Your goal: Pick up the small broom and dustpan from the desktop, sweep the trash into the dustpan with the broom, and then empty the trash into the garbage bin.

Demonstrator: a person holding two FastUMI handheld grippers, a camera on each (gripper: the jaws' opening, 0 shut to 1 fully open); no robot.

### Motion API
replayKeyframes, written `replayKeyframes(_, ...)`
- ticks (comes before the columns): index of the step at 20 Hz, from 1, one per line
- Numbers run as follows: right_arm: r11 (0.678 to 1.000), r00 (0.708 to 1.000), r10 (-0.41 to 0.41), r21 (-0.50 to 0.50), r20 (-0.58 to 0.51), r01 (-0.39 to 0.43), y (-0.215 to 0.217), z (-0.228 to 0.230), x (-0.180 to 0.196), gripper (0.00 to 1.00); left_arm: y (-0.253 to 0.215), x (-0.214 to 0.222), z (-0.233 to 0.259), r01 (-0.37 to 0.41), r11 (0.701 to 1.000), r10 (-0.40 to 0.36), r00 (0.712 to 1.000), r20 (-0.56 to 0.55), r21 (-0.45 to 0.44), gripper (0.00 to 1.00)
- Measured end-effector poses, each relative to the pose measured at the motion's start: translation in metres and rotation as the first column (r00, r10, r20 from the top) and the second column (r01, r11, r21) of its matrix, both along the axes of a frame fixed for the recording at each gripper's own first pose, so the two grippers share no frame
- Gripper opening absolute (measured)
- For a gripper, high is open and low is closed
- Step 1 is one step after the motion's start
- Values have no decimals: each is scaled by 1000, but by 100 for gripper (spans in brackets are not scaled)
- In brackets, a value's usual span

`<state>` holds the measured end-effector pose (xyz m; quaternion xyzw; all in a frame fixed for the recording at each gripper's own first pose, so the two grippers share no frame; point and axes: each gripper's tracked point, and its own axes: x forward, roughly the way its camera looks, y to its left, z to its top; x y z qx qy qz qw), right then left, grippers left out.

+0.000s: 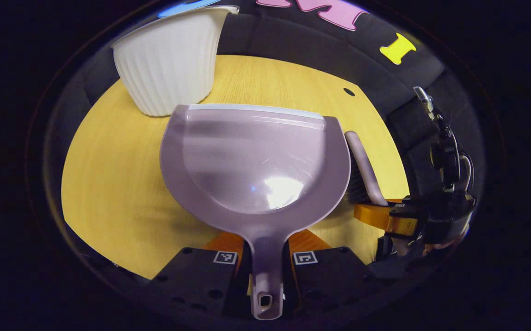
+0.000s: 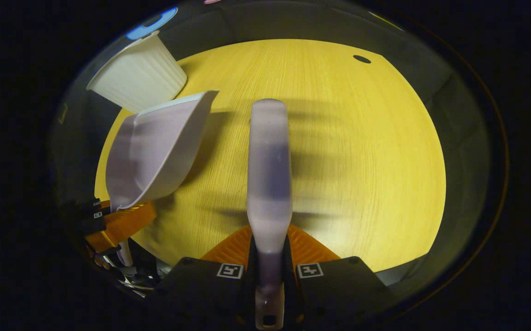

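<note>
Between the two fingers of the left tongs sits the handle of the purple dustpan, and both fingers press on it. The pan is held flat, its mouth pointing away toward the white ribbed garbage bin at the far left edge of the yellow counter. The pan's front lip is near the bin.

The right tongs squeeze the handle of the small broom, which points straight ahead above the counter. Seen from the left gripper view, the broom's dark bristles hang just beside the pan's right side.

Past the broom, the counter lies wide and bare up to its far edge, with one small dark hole near that edge.

I count one dustpan, one broom, one bin and two tongs.
</note>
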<state>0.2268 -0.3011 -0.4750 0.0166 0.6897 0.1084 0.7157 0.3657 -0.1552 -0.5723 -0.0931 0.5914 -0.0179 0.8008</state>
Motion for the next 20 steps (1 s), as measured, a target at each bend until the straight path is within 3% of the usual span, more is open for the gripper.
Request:
replayKeyframes(3, 999, 1000, -13, -40, 2, 13, 0, 3, -1, 28, -6, -4, -7, 3, 999, -1, 999, -38, 47, 28)
replayKeyframes(10, 998, 996, -47, -37, -74, 45, 6, 17, 2, 28, -16, -9, -19, -42, 999, 45, 992, -114, 31, 29)
replayKeyframes(15, 999, 993, -33, -22, -116, 31, 4, 20, -6, 31, -16, -11, -12, -14, 1000, 16, 993, -116, 21, 29)
replayKeyframes(16, 1000, 994, -27, -18, -109, 25, 4, 23, -7, 36, -15, -10, -11, -12, 1000, 15, 994, -106, 27, 35)
replayKeyframes(17, 1000, 995, -23, -11, -94, 22, 4, 28, -7, 58, -13, -11, -8, -11, 999, 15, 995, -99, 38, 63)
replayKeyframes(18, 1000, 997, -25, -4, -67, 25, 5, 34, -4, 58, -15, -10, -3, -15, 999, 19, 996, -88, 43, 71)
replayKeyframes(20, 999, 999, -34, 11, 0, 34, 4, 51, 4, 92, -16, -15, 16, -12, 999, 14, 998, -59, 47, 71)
